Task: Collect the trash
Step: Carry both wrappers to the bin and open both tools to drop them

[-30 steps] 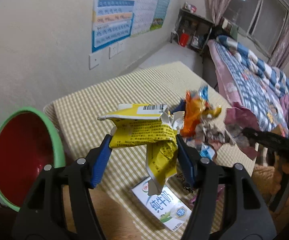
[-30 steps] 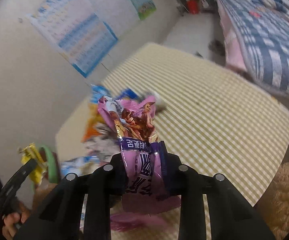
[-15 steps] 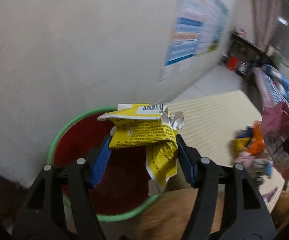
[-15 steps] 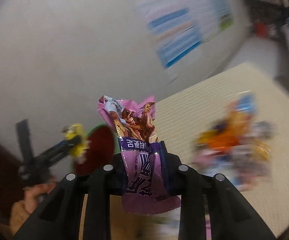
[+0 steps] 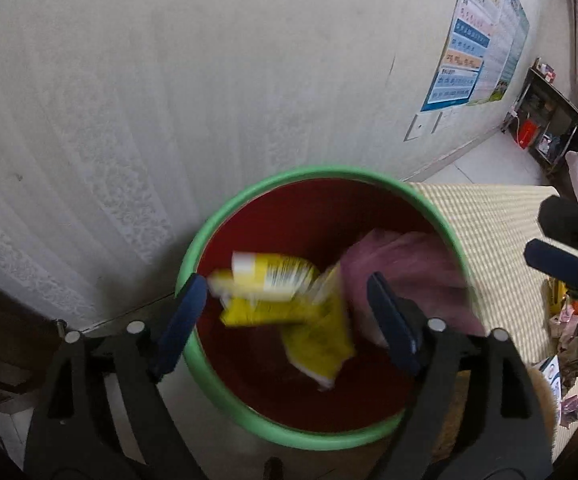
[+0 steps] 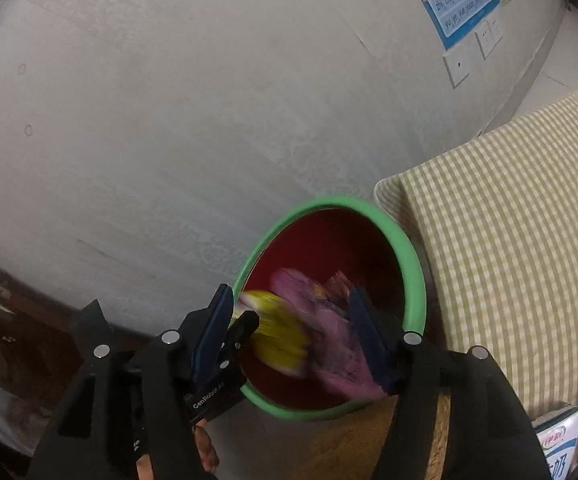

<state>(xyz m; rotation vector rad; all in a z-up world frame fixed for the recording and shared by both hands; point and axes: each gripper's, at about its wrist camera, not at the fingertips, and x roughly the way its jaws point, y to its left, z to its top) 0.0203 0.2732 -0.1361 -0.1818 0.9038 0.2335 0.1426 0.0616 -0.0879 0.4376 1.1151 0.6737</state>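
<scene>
In the left wrist view, you are at the drop step: your left gripper hangs over the red bin with the green rim, its jaws opening, and the crumpled yellow paper carton is blurred between the blue pads, apparently falling free into the bin. Its long axis runs roughly across the frame, with a flap trailing down toward the bin floor. Beside it falls the crinkled pink foil snack wrapper. In the right wrist view, your right gripper is likewise opening over the same bin, the pink wrapper slipping out beside the right pad, its length pointing down and toward you. Next, I judge, you should swing both grippers back to the gingham-covered bench, where a white milk carton still waits.
</scene>
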